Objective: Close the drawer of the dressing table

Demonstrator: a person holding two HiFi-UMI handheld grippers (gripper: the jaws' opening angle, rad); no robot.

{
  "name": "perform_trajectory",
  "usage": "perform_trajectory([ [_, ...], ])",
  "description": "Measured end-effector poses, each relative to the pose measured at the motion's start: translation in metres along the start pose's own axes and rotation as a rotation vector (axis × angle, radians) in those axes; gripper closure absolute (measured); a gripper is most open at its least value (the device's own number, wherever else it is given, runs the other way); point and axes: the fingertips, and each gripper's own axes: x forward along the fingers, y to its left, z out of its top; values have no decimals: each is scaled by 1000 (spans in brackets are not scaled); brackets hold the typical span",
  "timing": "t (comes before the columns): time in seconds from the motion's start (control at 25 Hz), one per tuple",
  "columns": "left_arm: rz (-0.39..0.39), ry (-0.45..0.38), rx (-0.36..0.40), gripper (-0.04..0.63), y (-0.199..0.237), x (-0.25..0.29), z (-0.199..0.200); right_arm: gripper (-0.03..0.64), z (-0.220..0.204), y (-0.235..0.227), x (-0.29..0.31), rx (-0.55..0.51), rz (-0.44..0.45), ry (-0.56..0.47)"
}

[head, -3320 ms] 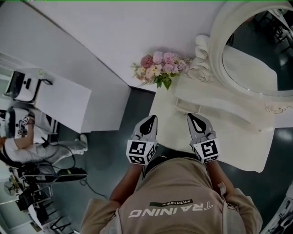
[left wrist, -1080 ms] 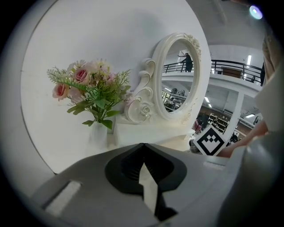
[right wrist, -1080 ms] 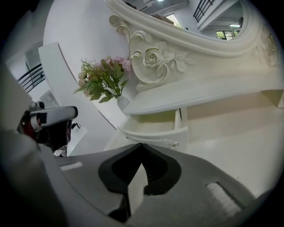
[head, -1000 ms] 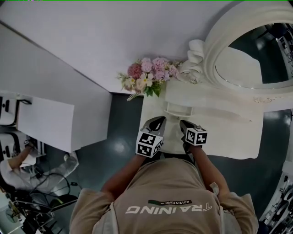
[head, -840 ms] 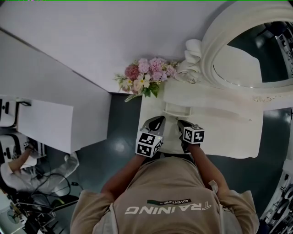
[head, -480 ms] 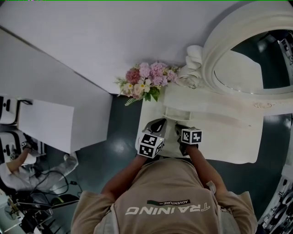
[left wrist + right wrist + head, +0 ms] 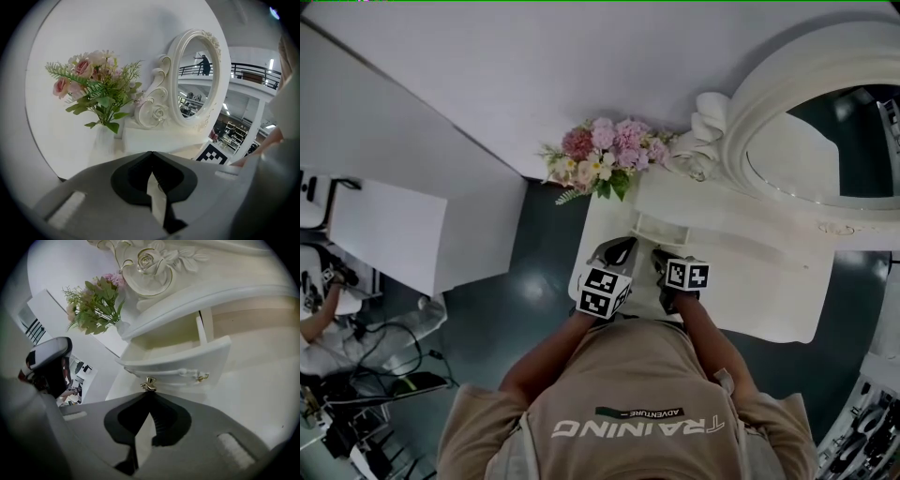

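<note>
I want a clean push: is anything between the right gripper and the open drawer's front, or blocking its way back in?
Nothing visible. The right gripper, jaws together, sits just before the gold handle of the drawer, with nothing between them. The inside of the drawer looks bare; the recess behind it is mostly hidden.

Pink bouquet point(image 7: 605, 159) (against white wall point(image 7: 534, 66))

White wall point(image 7: 581, 56), dark glossy floor point(image 7: 525, 281), white cabinet point(image 7: 384, 234) left.
</note>
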Motion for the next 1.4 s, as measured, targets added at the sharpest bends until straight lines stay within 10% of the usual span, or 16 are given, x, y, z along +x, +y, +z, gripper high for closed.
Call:
perform_trajectory([
  [1.4,0,3,-46,578,12,1,1,614,43,-11,-2,-75,-62,-17],
])
